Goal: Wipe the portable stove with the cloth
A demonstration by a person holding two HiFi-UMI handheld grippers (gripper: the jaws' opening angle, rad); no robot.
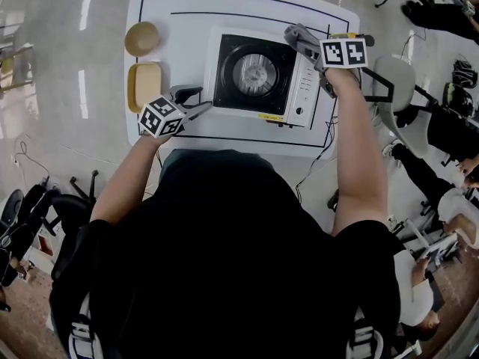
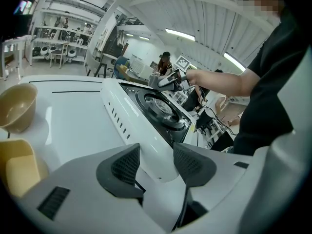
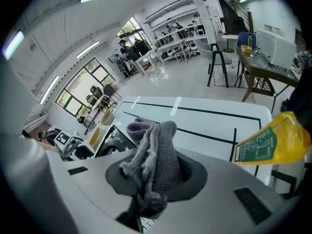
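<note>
The right tool [image 1: 301,39] grips a crumpled grey cloth [image 3: 155,160]; it sits at the white portable stove's [image 1: 224,99] far right corner. The left tool [image 2: 156,164] stands open at the near left corner.

Head view: the torso [image 1: 224,260] eats the table's [image 1: 172,21] near edge. The right gripper [image 1: 299,37] sits over the stove's [image 1: 303,88] far right corner, so the cloth [image 1: 293,30] is just a grey scrap there. The print on the stove sticker [image 1: 271,116] is too small to read.

Left gripper view: bowl [image 2: 17,106] and tray [image 2: 19,172] both get chopped by the left edge. The left fingers [image 2: 124,167] cover the stove's sides at its corner, so no telling if they press on it.

Right gripper view: the cloth buries the gap between the right fingers [image 3: 192,173], and the stove is mostly hidden behind the gripper body. A yellow pack [image 3: 273,140] is cut off at the right edge, its print too tiny to read.
</note>
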